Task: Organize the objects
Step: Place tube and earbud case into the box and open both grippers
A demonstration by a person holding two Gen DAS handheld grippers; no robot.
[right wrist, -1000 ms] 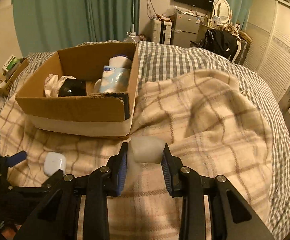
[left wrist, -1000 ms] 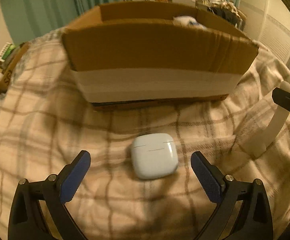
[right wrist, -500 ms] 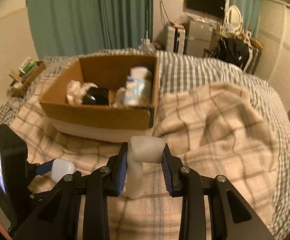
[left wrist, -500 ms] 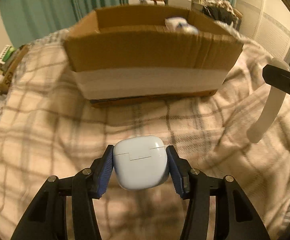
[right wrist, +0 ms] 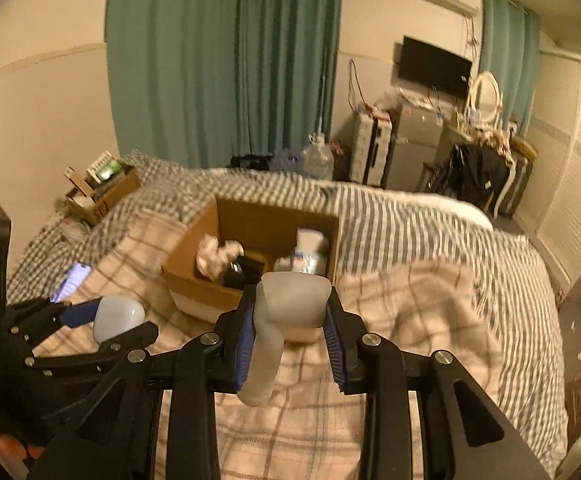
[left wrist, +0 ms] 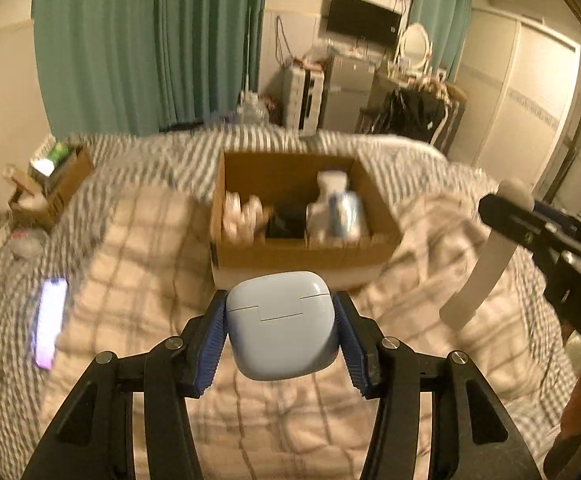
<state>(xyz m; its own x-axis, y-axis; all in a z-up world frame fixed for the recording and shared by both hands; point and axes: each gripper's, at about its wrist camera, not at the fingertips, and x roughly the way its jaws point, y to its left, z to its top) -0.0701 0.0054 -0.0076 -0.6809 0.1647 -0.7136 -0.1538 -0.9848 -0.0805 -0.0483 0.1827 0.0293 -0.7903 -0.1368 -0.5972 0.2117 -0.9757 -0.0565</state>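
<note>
My left gripper (left wrist: 282,332) is shut on a pale blue earbud case (left wrist: 282,326) and holds it up above the blanket, in front of the open cardboard box (left wrist: 302,254). It also shows in the right wrist view (right wrist: 117,317). My right gripper (right wrist: 289,324) is shut on a white translucent hooked handle piece (right wrist: 290,300), whose stem hangs down (right wrist: 262,364); it also shows in the left wrist view (left wrist: 476,280). The box (right wrist: 194,280) holds crumpled white cloth, a black item and a white bottle.
The box stands on a plaid blanket (left wrist: 138,248) over a striped bed cover (right wrist: 410,232). A lit phone (left wrist: 48,322) lies on the blanket at the left. A smaller box of clutter (left wrist: 50,184) sits at the bed's far left. Curtains and furniture stand behind.
My left gripper closed on the earbud case and lifted it off the blanket. Both grippers have risen, so the inside of the box now shows.
</note>
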